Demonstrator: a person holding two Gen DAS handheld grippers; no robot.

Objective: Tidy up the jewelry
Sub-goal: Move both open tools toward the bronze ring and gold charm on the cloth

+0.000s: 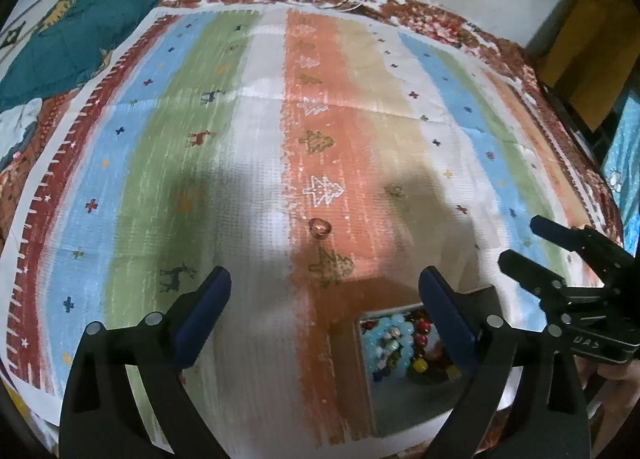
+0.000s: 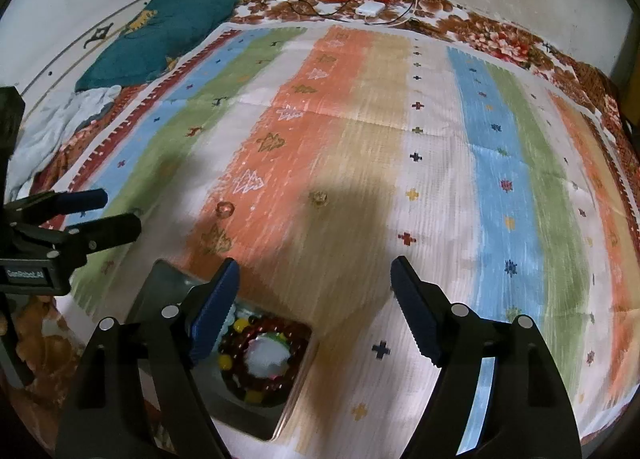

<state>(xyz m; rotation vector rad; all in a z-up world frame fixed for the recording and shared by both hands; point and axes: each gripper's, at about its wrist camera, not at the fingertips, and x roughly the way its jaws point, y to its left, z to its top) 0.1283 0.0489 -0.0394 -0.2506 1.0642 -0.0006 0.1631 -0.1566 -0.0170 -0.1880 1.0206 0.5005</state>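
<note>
Both claws gape wide, empty: left claw [image 1: 324, 279] has a ring [image 1: 320, 227] lying flat just ahead; right claw [image 2: 314, 271] has a second ring [image 2: 319, 199] ahead.

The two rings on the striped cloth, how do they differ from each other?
The pinkish ring lies on the orange stripe in the light; the brownish ring lies on the tan stripe in shadow. The pinkish ring looks clear and glassy, while the brownish ring looks darker, too dim for detail. In the right wrist view the pinkish ring sits left of the brownish ring. Both lie loose outside the box of beaded bracelets.
</note>
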